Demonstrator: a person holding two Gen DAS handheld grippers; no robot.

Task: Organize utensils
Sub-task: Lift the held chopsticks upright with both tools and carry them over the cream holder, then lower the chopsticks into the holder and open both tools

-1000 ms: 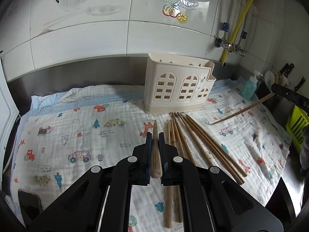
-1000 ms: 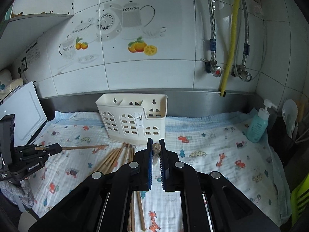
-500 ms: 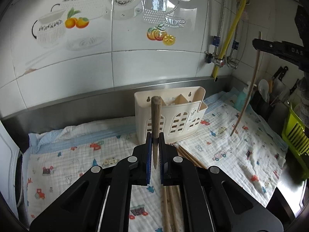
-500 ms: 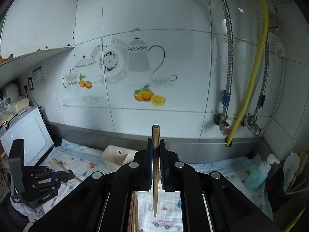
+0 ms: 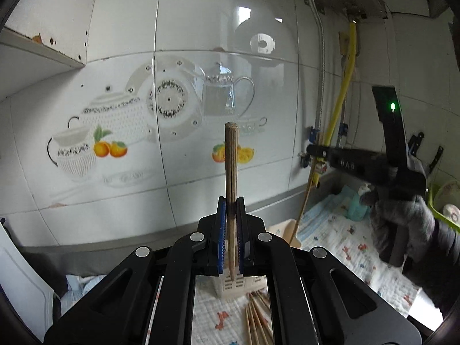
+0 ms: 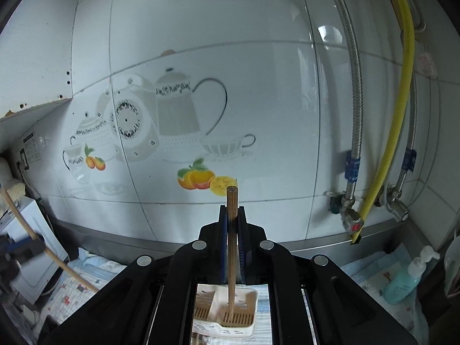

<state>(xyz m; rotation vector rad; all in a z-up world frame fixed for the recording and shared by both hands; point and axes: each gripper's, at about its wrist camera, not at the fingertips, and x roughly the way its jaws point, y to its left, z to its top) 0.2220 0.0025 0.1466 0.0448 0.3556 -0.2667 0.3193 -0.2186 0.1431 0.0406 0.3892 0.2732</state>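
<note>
Having lifted both chopsticks off the cloth, we pinched one upright in the left gripper [image 5: 231, 218] and one in the right gripper [image 6: 231, 224], poised above the holder [image 6: 247, 320], ready to drop.

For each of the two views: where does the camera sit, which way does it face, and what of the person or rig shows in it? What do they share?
Left wrist: sits on the left gripper, faces the tiled wall; its jaws grip an upright chopstick; at right, a gloved hand with the right gripper.
Right wrist: sits on the right gripper, faces the same wall, above the holder; its jaws grip a chopstick; blurred left gripper at far left.
Shared: teapot decals, yellow hose, holder, patterned cloth.
</note>
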